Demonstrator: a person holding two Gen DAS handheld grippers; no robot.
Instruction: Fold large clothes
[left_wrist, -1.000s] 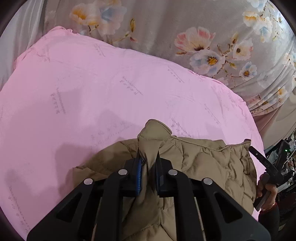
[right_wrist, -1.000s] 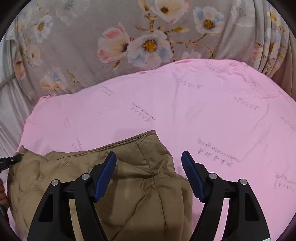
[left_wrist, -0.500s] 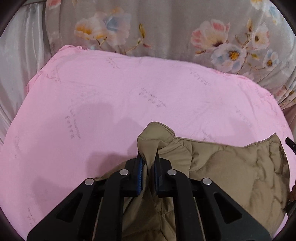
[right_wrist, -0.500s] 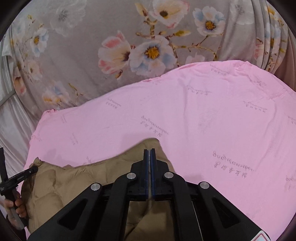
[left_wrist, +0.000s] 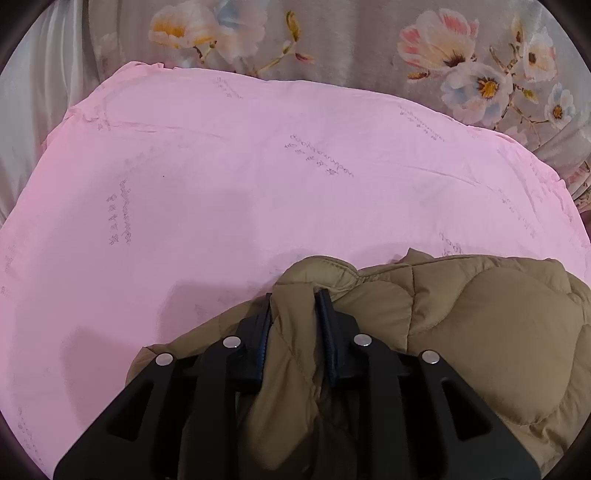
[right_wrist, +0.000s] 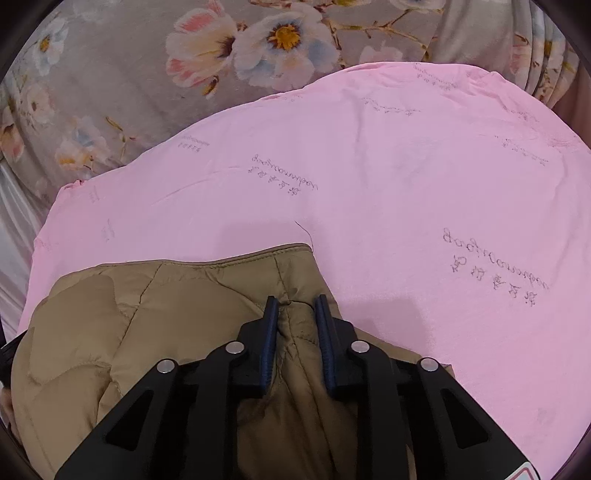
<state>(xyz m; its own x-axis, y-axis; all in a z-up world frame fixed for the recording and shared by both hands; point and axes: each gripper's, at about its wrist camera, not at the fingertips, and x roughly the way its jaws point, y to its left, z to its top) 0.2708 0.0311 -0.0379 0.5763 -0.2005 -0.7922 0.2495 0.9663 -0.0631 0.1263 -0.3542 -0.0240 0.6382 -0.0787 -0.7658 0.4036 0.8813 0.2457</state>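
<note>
While lowering onto the pink sheet (left_wrist: 258, 192), left tongs (left_wrist: 295, 325) loosening around jacket (left_wrist: 480, 332). Right tongs (right_wrist: 295, 325) newly clamped on jacket hem. Ready for laying flat.

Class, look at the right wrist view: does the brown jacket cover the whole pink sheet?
No. The brown jacket lies only at the near edge, and most of the pink sheet beyond it is bare.

pink printed sheet (left_wrist: 258, 206), grey floral curtain (right_wrist: 122, 85) behind, soft indoor light

Your views: even indoor light, soft shadows on pink sheet (left_wrist: 258, 184), fisheye bending, dark vignetted corners, slight softness.
</note>
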